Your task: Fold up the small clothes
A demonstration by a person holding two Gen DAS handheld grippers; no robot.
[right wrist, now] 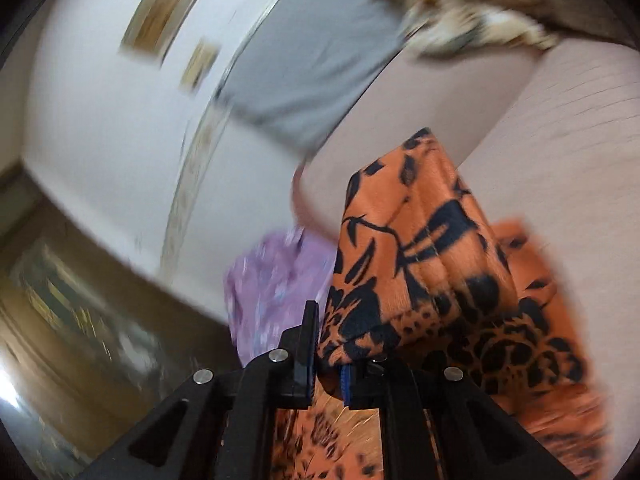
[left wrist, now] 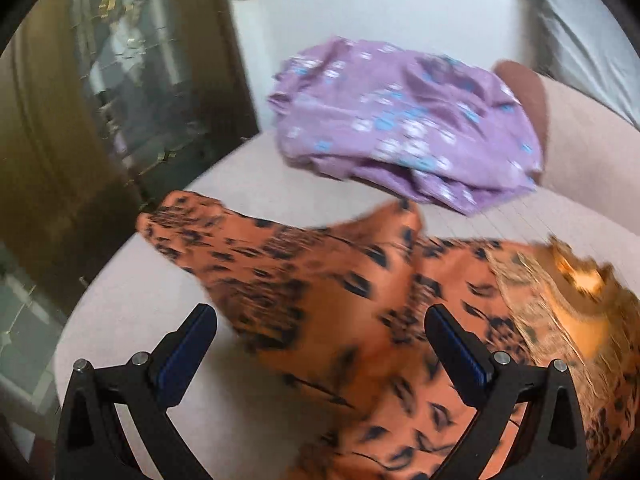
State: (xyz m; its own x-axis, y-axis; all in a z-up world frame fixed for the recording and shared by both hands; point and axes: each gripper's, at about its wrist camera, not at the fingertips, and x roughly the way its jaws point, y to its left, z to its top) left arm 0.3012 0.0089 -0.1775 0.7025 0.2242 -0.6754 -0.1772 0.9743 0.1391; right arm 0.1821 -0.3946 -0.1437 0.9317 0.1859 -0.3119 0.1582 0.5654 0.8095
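My right hand-held gripper (right wrist: pixel 326 354) clamps orange garment (right wrist: pixel 420 248) fold edge; left hand-held gripper (left wrist: pixel 320 320) spread apart above it; purple garment (left wrist: pixel 404 120) near

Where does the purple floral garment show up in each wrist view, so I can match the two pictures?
Left wrist: the purple floral garment lies bunched in the upper middle, beyond the open left gripper.
Right wrist: it is a blurred patch at lower centre, left of the right gripper.
Shared landmark: the orange leopard-print garment, held by the right gripper.

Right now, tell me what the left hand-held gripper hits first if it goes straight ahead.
Probably the orange leopard-print garment: it lies between the open left hand-held gripper and the purple floral garment beyond. Depth is unclear.
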